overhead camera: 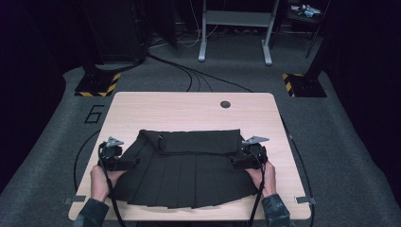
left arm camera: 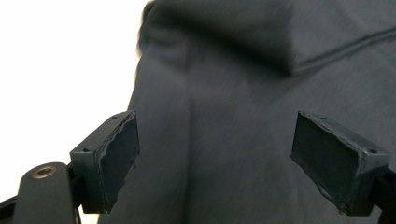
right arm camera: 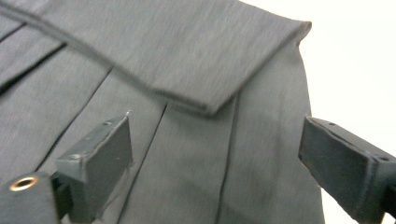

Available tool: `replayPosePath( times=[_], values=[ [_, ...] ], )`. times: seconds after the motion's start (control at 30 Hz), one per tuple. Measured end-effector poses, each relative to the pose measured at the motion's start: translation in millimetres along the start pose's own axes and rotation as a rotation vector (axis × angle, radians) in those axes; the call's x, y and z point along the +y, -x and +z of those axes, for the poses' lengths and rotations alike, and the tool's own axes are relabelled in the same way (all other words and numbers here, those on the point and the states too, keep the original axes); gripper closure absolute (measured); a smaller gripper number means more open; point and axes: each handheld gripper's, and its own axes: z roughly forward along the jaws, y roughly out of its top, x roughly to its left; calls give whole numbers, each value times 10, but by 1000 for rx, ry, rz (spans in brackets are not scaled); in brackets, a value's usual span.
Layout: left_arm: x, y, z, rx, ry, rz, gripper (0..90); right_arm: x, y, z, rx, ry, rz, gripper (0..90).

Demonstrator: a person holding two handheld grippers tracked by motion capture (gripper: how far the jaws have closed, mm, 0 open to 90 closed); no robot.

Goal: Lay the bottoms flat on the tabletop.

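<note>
Two handheld grippers were at work over a light wooden table [overhead camera: 142, 106] standing on grey carpet [overhead camera: 331, 142]; a round dark grommet hole [overhead camera: 225, 104] sat near the table's far edge; a black pleated skirt [overhead camera: 189, 175] lay flat across the near half of the tabletop, its waistband [overhead camera: 198, 141] folded down toward the person. The left gripper [overhead camera: 124, 163] rested at the skirt's left edge, the right gripper [overhead camera: 239, 162] at its right edge; in both gripper views the jaws stood wide apart with fabric beneath them and nothing clamped. A number 6 [overhead camera: 94, 113] was marked on the carpet left of the table; black cables [overhead camera: 198, 78] ran across the floor behind it; two dark posts stood on yellow-and-black striped bases [overhead camera: 97, 85] at either side; a grey metal frame [overhead camera: 235, 28] stood at the far end; the surroundings were dark.
</note>
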Motion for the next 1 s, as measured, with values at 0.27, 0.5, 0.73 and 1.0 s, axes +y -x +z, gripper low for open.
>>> replayPosePath(
  times=[0.27, 0.5, 0.73, 1.0],
  values=[
    [427, 216, 310, -25, -3, 61, 149, 177, 53, 199, 8, -18, 20, 155],
    [638, 371, 495, 9, 31, 106, 107, 255, 3, 316, 7, -35, -1, 238],
    [686, 382, 699, 66, -16, 109, 190, 267, -21, 388, -23, -59, 14, 396],
    [529, 175, 738, -31, 2, 31, 436, 261, -21, 406, -46, -66, -3, 593]
  ],
)
